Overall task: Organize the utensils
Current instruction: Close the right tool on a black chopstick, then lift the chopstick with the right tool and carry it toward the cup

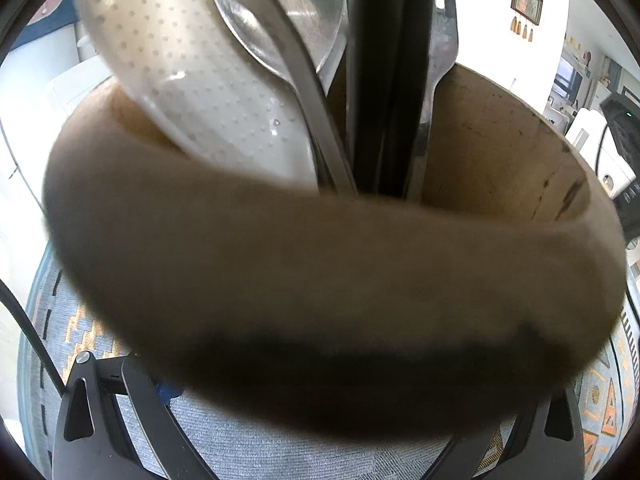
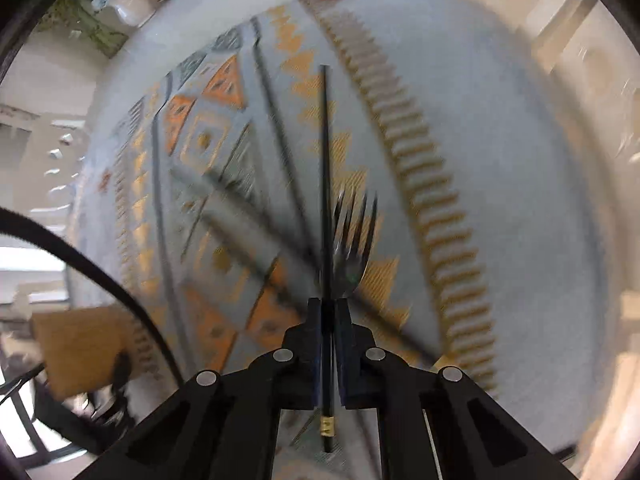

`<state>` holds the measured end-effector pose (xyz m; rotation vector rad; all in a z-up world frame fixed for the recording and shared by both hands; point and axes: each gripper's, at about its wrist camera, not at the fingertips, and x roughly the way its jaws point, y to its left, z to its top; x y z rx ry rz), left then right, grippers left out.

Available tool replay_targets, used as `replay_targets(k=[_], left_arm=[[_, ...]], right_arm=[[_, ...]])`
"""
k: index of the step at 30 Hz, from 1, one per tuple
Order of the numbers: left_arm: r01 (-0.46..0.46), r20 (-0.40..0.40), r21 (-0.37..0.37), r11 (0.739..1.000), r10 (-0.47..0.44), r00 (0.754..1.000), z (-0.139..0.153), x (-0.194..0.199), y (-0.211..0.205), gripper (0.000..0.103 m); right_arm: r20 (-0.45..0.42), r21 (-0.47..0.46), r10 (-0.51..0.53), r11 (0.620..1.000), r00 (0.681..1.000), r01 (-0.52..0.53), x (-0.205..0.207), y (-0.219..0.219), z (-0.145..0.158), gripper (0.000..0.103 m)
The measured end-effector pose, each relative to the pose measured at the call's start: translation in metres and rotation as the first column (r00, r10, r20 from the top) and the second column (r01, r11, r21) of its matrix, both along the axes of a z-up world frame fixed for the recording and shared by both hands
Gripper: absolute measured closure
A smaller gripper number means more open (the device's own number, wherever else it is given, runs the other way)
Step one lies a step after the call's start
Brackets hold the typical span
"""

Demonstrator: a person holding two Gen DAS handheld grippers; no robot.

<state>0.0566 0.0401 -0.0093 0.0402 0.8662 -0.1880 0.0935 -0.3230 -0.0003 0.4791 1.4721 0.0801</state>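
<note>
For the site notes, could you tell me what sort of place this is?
Probably a home dining area: a patterned tablecloth covers the table, framed pictures hang on the wall, and a wooden holder holds cutlery.

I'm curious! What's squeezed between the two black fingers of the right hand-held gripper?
A thin black chopstick, seen in the right wrist view, with a silver metal fork beside it.

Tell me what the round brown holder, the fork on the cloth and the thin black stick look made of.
Round brown holder: probably wood or bamboo, matte, with dark flecks on its inner wall. Silver fork: polished metal, likely steel, with bright glints on its tines. Thin black stick: glossy, perhaps lacquered wood or plastic, with a gold band near its end; too blurred to settle.
</note>
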Motion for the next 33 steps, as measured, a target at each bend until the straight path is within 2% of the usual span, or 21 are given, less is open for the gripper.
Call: replay_targets(k=[7,12,17,22,24,29,33], left_arm=[[0.0,0.0,0.0,1.0,0.0,1.0,0.001,-0.001,-0.001,0.002],[0.0,0.0,0.001,1.0,0.0,1.0,0.001,0.0,-0.001,0.002],[0.0,0.0,0.001,1.0,0.0,1.0,0.001,0.0,-0.002,0.002],[0.0,0.0,0.001,1.0,0.0,1.0,0.001,0.0,-0.002,0.002],[0.0,0.0,0.001,1.0,0.0,1.0,0.001,0.0,-0.002,0.002],[0.0,-0.001,0.001,1.0,0.0,1.0,0.001,0.0,-0.003,0.002],[0.0,-0.001,0.001,1.0,0.0,1.0,0.002,0.001,-0.003,0.002]], right_arm=[[-0.037,0.067,0.065,0.996,0.997,-0.063,-0.033,0.026,-0.007,0.097],[-0.054,0.009,0.121,0.993,0.991,-0.121,-0.037,0.039,-0.009,0.096],[-0.094,-0.004,0.116,0.993,0.989,-0.117,-0.032,0.038,-0.011,0.094],[-0.039,-0.064,0.141,0.988,0.989,-0.143,-0.029,0.059,-0.004,0.097],[0.012,-0.017,0.128,0.992,0.992,-0.127,-0.032,0.072,0.004,0.098],[0.117,0.061,0.114,0.991,0.987,-0.121,-0.041,0.072,0.026,0.098],[0.174,0.215,0.062,0.972,0.983,-0.1,-0.044,0.073,0.036,0.098]])
